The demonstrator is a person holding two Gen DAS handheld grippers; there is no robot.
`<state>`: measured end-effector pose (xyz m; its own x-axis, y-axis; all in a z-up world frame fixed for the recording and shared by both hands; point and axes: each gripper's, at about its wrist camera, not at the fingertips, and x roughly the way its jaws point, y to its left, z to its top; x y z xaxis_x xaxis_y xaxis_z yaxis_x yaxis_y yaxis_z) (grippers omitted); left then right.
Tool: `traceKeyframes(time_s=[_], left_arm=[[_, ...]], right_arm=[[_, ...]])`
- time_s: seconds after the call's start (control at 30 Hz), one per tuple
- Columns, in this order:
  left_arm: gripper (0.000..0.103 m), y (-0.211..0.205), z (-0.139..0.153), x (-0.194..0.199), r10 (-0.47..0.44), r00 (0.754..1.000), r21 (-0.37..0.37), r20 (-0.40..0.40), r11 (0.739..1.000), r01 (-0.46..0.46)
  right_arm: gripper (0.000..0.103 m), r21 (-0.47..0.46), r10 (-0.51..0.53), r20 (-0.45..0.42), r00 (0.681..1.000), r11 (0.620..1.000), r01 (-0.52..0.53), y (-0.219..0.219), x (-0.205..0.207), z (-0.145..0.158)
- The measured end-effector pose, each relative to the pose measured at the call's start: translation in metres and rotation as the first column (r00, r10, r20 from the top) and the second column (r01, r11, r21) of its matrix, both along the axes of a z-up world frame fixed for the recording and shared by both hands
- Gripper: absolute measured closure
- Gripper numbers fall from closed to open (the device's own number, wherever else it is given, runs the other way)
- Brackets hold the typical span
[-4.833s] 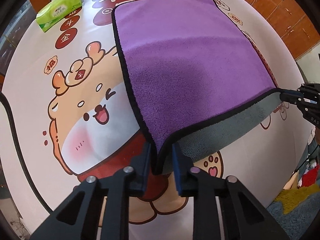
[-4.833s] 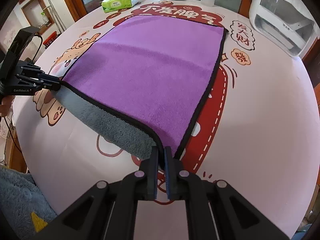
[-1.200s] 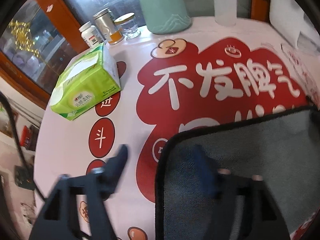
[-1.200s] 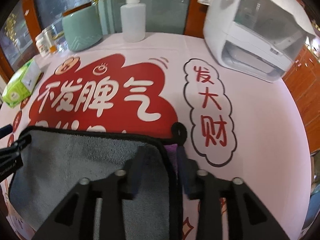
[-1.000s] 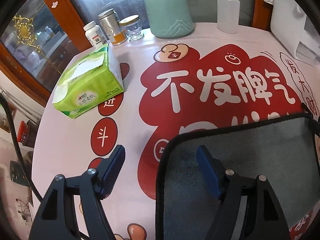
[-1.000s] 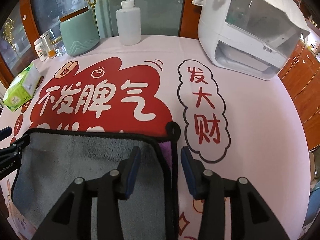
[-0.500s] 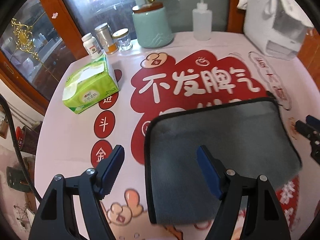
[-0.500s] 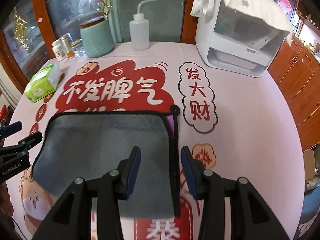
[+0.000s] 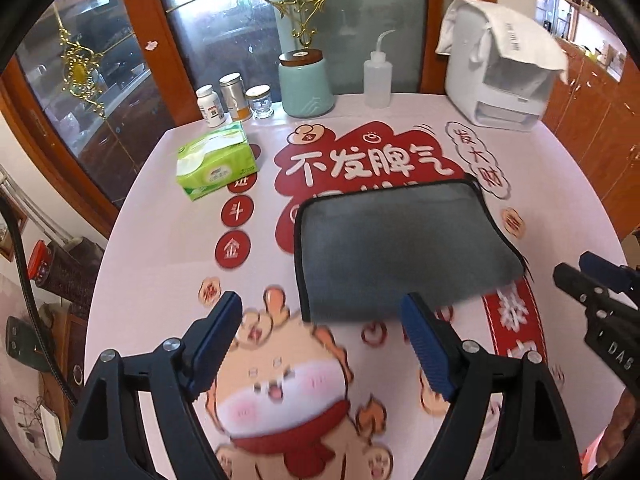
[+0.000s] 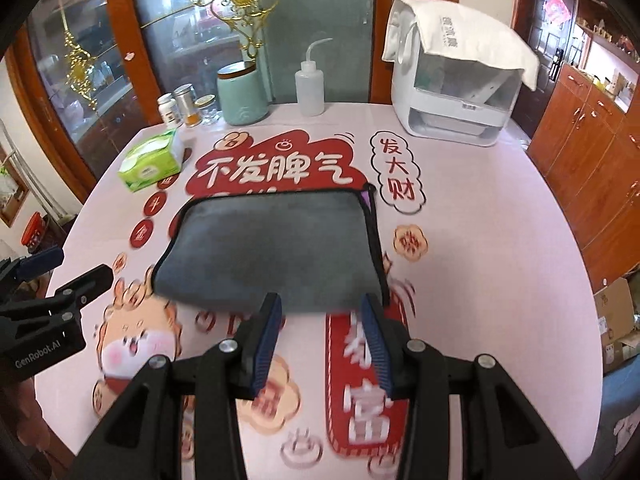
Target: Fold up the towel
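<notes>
Pulling back from the towel [image 9: 404, 248], now lying folded in half, grey side up, on the counter [image 9: 160, 240]. Left gripper [image 9: 322, 336] and right gripper [image 10: 320, 330] both hanging with jaws spread, holding nothing; probably lining up for another fold.

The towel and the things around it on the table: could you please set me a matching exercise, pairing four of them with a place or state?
Things:
1. towel
2. tissue pack
3. squeeze bottle
4. left gripper

Places or states:
A. open, holding nothing, near the table's front
B. folded flat, grey side up, mid-table
C. green, lying left of the towel
D. upright at the table's far edge, beside the teal jar

Pairs: 1-B, 2-C, 3-D, 4-A
</notes>
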<state>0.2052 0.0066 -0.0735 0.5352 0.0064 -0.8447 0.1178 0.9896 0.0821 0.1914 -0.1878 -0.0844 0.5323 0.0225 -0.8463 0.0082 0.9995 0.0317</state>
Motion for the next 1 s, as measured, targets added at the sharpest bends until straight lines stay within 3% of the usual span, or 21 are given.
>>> traceKeyframes(time_s=[0.43,0.73,1.0], left_arm=[[0.02,0.01,0.028,-0.127,-0.065,0.997,-0.029,0.035,0.997,0.066],[0.016,0.005,0.052,-0.181,-0.111,0.989,-0.023,0.096,0.993,0.113],[0.013,0.001,0.071,-0.209,-0.089,0.991,-0.075,0.097,0.993,0.096]], right_arm=[[0.061,0.041,-0.058,0.038,0.998,0.998,0.056,0.024,-0.125,0.028],[0.061,0.044,-0.085,0.059,0.995,0.996,0.082,0.031,-0.184,0.048],[0.047,0.077,-0.07,0.081,0.994,0.995,0.064,0.027,-0.213,0.071]])
